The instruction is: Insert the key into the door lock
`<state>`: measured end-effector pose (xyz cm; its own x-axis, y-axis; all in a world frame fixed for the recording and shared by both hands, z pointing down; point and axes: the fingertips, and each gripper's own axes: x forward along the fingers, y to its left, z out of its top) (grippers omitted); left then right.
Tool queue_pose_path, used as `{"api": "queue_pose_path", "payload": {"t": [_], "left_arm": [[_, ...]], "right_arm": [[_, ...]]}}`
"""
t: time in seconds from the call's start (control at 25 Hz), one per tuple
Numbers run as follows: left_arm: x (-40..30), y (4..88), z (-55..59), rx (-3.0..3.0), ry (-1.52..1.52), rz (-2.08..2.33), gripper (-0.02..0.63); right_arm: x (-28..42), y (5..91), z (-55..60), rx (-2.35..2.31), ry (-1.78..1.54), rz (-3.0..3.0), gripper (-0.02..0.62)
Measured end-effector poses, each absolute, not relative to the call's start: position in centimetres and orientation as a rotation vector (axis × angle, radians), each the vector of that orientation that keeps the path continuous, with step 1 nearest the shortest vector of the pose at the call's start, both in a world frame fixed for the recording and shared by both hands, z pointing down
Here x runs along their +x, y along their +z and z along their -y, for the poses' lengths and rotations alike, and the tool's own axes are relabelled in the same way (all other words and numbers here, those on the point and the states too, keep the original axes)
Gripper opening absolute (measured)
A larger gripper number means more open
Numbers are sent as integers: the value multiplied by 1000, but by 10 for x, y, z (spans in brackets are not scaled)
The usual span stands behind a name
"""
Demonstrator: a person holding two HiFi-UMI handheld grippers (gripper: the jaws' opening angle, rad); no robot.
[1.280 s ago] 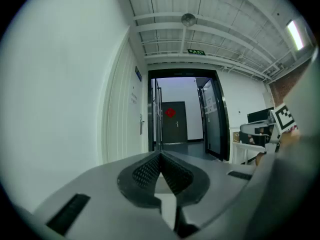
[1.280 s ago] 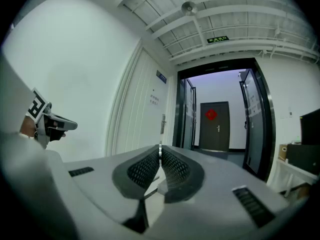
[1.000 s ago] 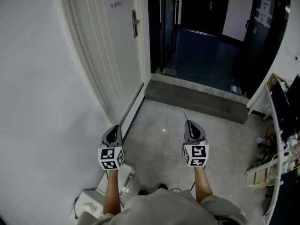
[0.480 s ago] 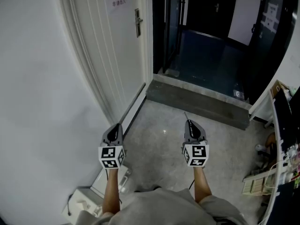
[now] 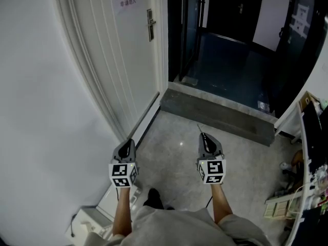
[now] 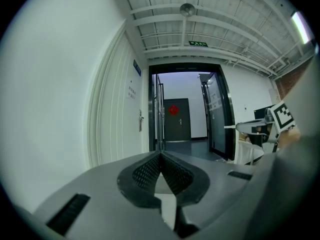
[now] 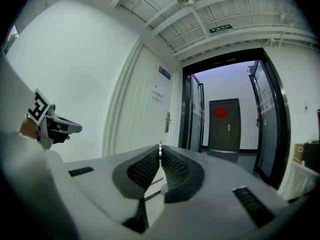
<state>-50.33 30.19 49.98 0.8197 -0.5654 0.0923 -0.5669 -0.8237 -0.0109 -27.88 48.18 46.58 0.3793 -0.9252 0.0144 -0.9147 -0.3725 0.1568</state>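
Holding both tools out level and side by side, the person stands on a speckled grey floor [image 5: 174, 160] facing a doorway; forearms and a dark shoe [image 5: 152, 198] show at the bottom of the head view.

The left gripper [image 5: 126, 142] has its jaws pressed together at the tips w/ nothing btwn the ribbed pads: closed and empty.

The right gripper [image 5: 203, 136] has its jaws clamped on the key [image 7: 160, 150], a thin metal blade held edge-on. It shows as a slim bright sliver right at the tip line, poking a little past the jaw tips.

The door lock [image 5: 149, 24] is a metal handle-and-plate set near the right edge of a white panelled door [image 5: 120, 65] in the left wall. It sits ahead and to the left of both grippers, well apart from the key, w/ no contact. A paper notice [image 5: 126, 0] w/ print too small to read sits on the door above and left of the handle.

Just right of the white door is a dark-framed opening, w/ a low grey step [image 5: 215, 114] running across its foot. Beyond it is a dim corridor, ending in a dark door w/ a red ornament [image 7: 221, 113]. A green exit sign [image 7: 220, 29] hangs from the ceiling.

A white box-like unit [image 5: 92, 219] lies on the floor by the left wall, near the left forearm. A cluttered desk edge [image 5: 306, 152] runs along the far right.
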Motion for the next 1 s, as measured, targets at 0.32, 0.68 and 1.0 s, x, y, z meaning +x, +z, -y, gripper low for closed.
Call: {"api": "queue_pose_path", "payload": {"t": [0.32, 0.68, 1.0], "left_arm": [[-455, 502, -248, 2992, 138, 906, 17], [-359, 486, -126, 3030, 86, 848, 17], [-273, 464, -2, 3058, 63, 797, 17]], "right_arm": [[-234, 465, -432, 2501, -129, 1660, 29], [-149, 458, -316, 2514, -147, 1622, 29], [-78, 433, -189, 2506, -177, 1612, 29]]}}
